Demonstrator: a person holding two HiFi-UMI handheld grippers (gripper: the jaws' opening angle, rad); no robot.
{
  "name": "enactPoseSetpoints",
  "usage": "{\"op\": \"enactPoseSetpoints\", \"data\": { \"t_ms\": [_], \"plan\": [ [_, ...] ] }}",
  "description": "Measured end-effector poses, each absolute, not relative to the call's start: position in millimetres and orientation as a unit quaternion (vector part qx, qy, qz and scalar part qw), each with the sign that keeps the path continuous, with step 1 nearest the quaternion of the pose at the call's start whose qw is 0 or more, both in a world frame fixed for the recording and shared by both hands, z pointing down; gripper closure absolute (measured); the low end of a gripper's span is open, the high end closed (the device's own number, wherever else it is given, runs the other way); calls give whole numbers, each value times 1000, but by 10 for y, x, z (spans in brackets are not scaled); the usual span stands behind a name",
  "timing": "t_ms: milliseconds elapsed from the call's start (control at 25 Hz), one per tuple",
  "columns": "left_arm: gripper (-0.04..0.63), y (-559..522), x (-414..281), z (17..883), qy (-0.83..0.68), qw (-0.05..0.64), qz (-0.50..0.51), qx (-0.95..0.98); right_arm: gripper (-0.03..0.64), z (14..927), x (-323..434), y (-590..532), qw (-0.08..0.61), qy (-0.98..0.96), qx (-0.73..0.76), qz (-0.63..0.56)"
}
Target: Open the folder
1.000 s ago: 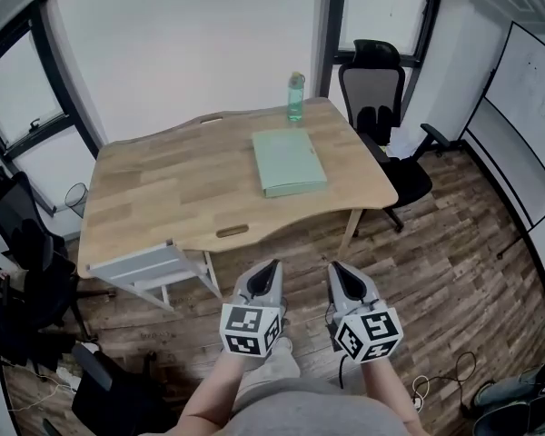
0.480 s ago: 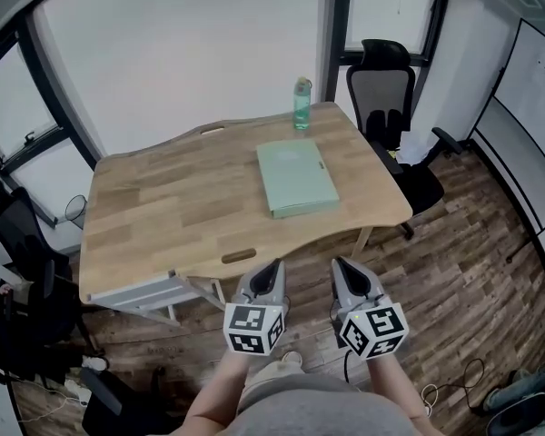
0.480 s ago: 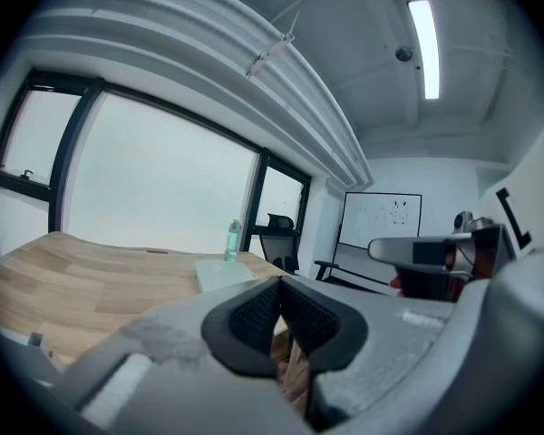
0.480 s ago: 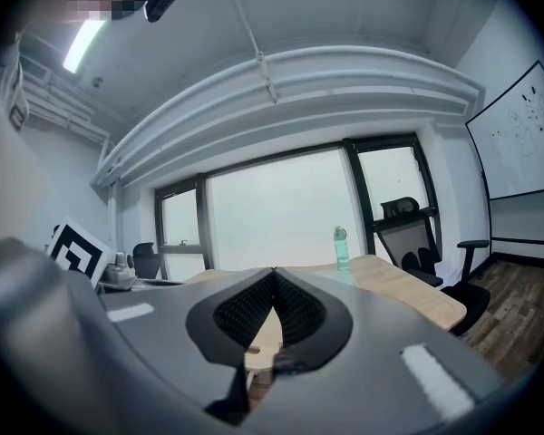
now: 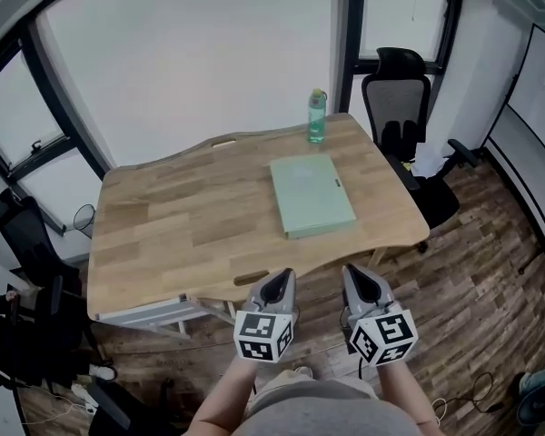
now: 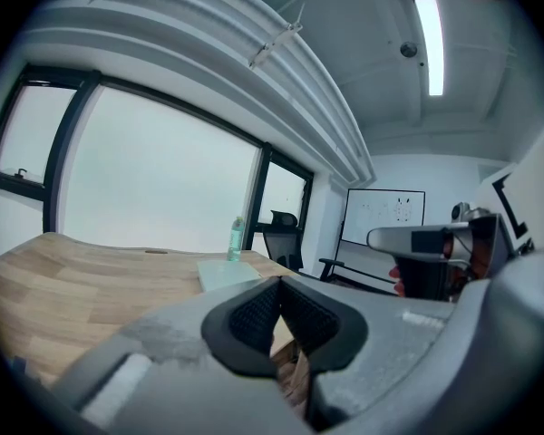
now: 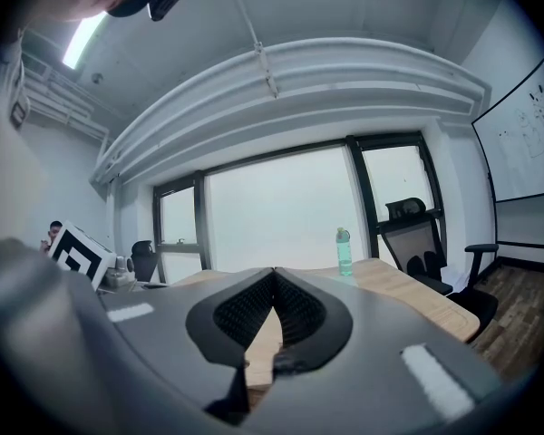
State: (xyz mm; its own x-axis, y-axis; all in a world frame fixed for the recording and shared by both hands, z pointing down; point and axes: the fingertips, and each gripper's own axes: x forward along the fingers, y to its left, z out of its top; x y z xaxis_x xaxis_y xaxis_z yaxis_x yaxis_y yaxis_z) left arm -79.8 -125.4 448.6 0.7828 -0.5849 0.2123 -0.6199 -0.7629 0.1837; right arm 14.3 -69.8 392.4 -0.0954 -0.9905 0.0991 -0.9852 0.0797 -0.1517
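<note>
A pale green folder [image 5: 313,195] lies closed and flat on the right half of the wooden table [image 5: 182,216]; it also shows in the left gripper view as the folder [image 6: 225,274]. My left gripper [image 5: 284,277] and right gripper [image 5: 353,272] are held side by side just short of the table's near edge, both pointing at it. The jaws of the left gripper [image 6: 279,285] meet with nothing between them. Those of the right gripper [image 7: 273,275] likewise stand shut and hold nothing. The folder is well ahead of both.
A green water bottle [image 5: 317,116] stands at the table's far edge behind the folder. A black office chair [image 5: 402,98] is at the right end, another chair [image 5: 25,239] at the left. A white drawer unit [image 5: 145,312] hangs under the table's left front.
Both grippers have come forward together toward the table's near edge, still shut. The table and folder now sit closer and lower in the head view.
</note>
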Motion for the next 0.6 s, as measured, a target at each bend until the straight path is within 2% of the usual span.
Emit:
{"op": "enactPoseSetpoints", "data": {
  "t_ms": [600],
  "plan": [
    [589, -1627, -601, 4660, -340, 130, 78, 928, 618, 4021, 607, -1200, 17, 729, -678, -93]
  ]
}}
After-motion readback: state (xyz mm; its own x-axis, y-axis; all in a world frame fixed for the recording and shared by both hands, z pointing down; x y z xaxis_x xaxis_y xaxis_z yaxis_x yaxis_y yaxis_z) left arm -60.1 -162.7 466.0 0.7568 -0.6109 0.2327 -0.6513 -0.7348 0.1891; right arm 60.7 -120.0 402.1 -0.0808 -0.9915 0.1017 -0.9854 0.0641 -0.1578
